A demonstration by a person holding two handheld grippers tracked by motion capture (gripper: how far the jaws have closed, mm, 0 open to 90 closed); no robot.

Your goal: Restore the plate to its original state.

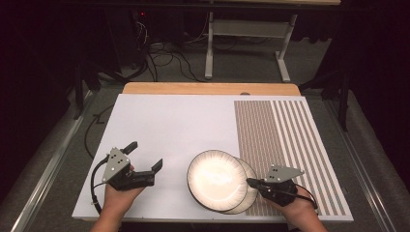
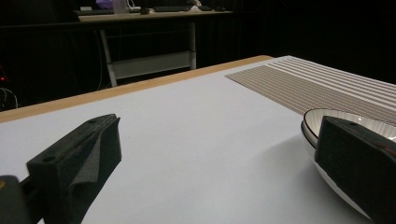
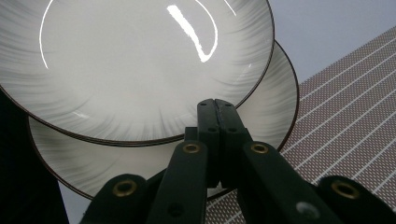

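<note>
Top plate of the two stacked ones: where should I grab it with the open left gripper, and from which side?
Grip the top plate by its raised rim on the edge facing the left gripper. It sits offset toward that side, overhanging the lower plate, so probably one jaw slides under the lip, one above. The right gripper, jaws shut, sits at the opposite edge.

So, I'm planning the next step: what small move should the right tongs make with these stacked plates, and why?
Probably open the right tongs a little, then slide them onto the rim of the upper white ribbed-edge ceramic plate. They are pressed shut with nothing between them, tips over the lower matching plate, so they cannot grip yet. The left tongs stand open beside the stack.
</note>
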